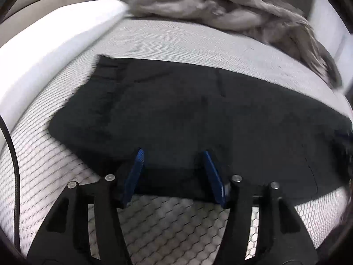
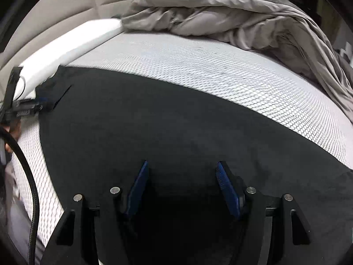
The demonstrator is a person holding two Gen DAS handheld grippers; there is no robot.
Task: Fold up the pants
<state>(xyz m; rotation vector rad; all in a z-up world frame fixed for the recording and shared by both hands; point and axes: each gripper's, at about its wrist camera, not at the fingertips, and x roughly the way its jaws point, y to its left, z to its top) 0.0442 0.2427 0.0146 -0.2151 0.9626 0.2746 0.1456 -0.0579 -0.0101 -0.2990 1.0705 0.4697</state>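
Note:
Black pants [image 1: 187, 114] lie spread flat across a white mattress with a honeycomb weave [image 1: 167, 42]. My left gripper [image 1: 173, 152] hovers over their near edge. Its blue pads [image 1: 135, 174] stand apart, and dark cloth lies below them, not pinched. In the right wrist view the pants [image 2: 136, 121] fill the middle, and my right gripper [image 2: 182, 164] hangs open over them with nothing between its fingers. The left gripper [image 2: 33, 106] also shows at the far left of that view, by a corner of the pants.
A rumpled grey duvet [image 2: 231, 15] is heaped at the back and right of the mattress [image 2: 198, 66]. A beige padded headboard [image 2: 66, 11] and a white mattress edge [image 1: 55, 44] run along the left. A black cable [image 2: 30, 176] hangs at the left.

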